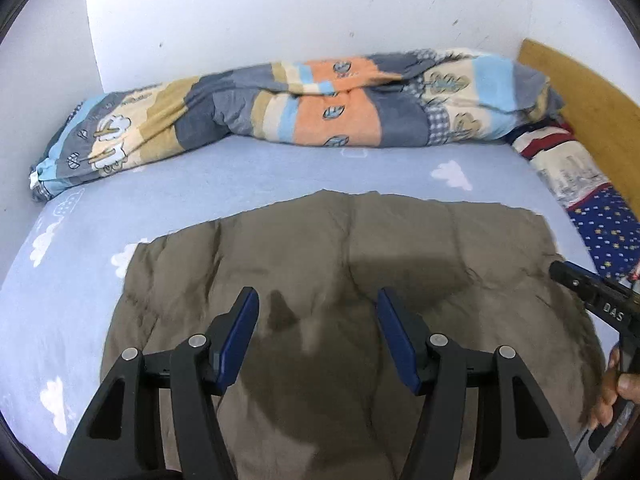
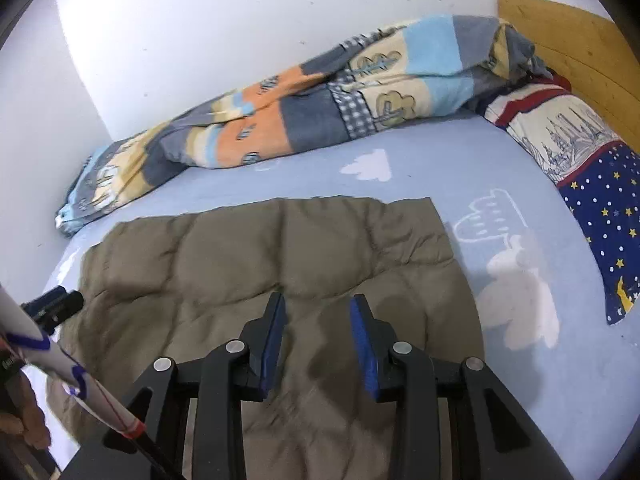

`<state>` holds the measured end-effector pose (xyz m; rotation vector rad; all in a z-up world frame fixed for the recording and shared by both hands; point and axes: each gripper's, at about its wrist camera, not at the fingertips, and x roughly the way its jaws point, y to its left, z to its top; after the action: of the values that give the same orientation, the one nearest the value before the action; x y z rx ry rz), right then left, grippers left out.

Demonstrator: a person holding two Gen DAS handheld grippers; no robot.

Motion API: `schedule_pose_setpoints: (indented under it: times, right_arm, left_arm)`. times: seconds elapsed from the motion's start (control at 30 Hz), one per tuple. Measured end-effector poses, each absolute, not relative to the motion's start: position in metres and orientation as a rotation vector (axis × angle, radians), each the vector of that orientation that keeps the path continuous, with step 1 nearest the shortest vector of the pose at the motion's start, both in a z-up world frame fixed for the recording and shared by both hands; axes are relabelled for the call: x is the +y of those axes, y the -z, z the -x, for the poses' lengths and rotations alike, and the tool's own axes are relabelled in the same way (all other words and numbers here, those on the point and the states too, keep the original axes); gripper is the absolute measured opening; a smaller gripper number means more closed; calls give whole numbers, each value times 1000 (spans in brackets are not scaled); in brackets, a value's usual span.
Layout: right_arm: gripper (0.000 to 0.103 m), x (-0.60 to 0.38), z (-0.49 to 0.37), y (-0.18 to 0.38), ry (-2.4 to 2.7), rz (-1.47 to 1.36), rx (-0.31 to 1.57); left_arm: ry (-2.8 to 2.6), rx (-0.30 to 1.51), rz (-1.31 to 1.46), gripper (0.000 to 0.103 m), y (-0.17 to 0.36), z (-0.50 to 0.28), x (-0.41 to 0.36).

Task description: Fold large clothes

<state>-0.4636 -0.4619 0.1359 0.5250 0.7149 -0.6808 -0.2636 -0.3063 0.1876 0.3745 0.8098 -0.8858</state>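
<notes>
An olive-brown quilted garment [image 1: 360,264] lies spread flat on the bed, its far edge straight and its right corner square [image 2: 400,232]. My left gripper [image 1: 317,292] hovers over the garment's near middle, open, with only cloth showing below the gap between its blue pads. My right gripper [image 2: 318,297] hangs over the garment's right half, open more narrowly, with nothing between its fingers. The right gripper's tip [image 1: 580,288] shows at the left wrist view's right edge, a hand behind it. The left gripper's tip [image 2: 56,300] shows at the far left of the right wrist view.
A light blue sheet with white clouds [image 1: 240,176] covers the bed. A rolled patchwork duvet [image 1: 320,100] lies along the white wall [image 1: 280,12]. A star-patterned pillow [image 2: 592,184] rests against a wooden headboard [image 2: 568,40] at the right.
</notes>
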Motion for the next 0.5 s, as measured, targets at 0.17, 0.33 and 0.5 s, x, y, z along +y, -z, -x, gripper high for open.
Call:
schedule_pose_setpoints:
  times: [0.17,0.33,0.5]
  right_arm:
    - [37,-491,446,-116,695,-546,737]
    - [37,-515,432,-80,657,-635,851]
    - [38,-515,430,-76,661,-632,882]
  left_arm:
    - [847,888,-365,62,-161,238,-336]
    - [827,1040,-461,67,-125,224,-365]
    - [824,1038,-426,66,-136,224,-360]
